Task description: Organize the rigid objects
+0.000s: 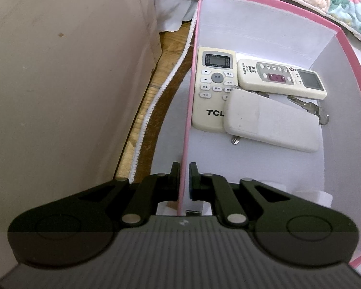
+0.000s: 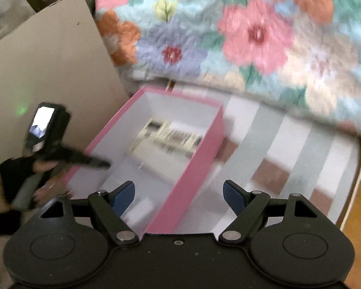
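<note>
A pink box (image 1: 189, 110) with a white inside holds a cream TCL remote (image 1: 210, 84), a second cream remote (image 1: 279, 78) lying crosswise, and a plain white remote (image 1: 272, 122) resting on a bunch of keys (image 1: 308, 107). My left gripper (image 1: 184, 168) is shut on the box's near left wall, one finger on each side. In the blurred right wrist view, my right gripper (image 2: 179, 187) stands open above the box's (image 2: 197, 154) near right wall, holding nothing. The left gripper (image 2: 101, 162) and the hand (image 2: 43, 166) holding it show at the box's left rim.
A beige cardboard panel (image 1: 60, 72) stands close along the box's left side. A floral quilt (image 2: 252, 36) lies behind the box, and a striped cloth (image 2: 276, 144) spreads to its right. Wooden floor (image 2: 358, 228) shows at the far right.
</note>
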`<state>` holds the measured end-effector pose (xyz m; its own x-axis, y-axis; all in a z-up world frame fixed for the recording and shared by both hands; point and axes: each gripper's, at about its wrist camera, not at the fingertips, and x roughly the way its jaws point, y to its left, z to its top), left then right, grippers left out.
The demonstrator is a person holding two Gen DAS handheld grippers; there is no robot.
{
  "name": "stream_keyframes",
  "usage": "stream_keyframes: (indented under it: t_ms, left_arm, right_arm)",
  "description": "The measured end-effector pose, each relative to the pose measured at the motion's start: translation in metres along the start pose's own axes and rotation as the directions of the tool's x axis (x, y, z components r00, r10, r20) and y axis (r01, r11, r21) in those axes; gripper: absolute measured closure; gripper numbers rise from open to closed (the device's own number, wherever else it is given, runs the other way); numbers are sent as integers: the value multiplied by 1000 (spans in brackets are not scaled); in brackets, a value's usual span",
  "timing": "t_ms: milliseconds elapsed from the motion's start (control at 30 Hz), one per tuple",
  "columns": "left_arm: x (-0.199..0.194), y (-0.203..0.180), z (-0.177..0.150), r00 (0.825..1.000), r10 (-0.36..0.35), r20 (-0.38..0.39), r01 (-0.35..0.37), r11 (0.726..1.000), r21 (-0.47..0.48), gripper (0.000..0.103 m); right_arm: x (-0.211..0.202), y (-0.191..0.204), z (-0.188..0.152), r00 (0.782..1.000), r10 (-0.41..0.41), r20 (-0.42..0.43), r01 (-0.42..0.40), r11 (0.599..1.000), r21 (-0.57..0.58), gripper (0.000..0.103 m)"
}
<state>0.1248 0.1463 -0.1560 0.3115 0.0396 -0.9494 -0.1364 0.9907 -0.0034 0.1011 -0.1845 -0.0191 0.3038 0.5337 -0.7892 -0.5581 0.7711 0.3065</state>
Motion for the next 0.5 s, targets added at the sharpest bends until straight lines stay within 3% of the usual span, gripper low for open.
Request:
stream_keyframes:
  t_ms: [67, 200, 333, 500]
  left_arm:
    - [0, -1, -1, 1000, 6, -1, -6, 1000, 6, 97]
    - [1, -4, -1, 1000, 19, 2, -19, 1000, 13, 97]
    - [2, -5, -1, 1000, 22, 2, -22, 1000, 11, 97]
    - [3, -7, -1, 999, 38, 4, -38, 999, 21, 97]
  right_arm:
    - [-4, -11, -9, 999, 10, -39, -10, 1000, 10, 19]
    - [-6, -36, -31, 996, -79, -33, 80, 997, 21, 19]
    - [4, -80, -49, 985, -143, -95, 158, 971, 177, 19]
    - [29, -128, -73, 973, -132, -189, 197, 900, 388, 22]
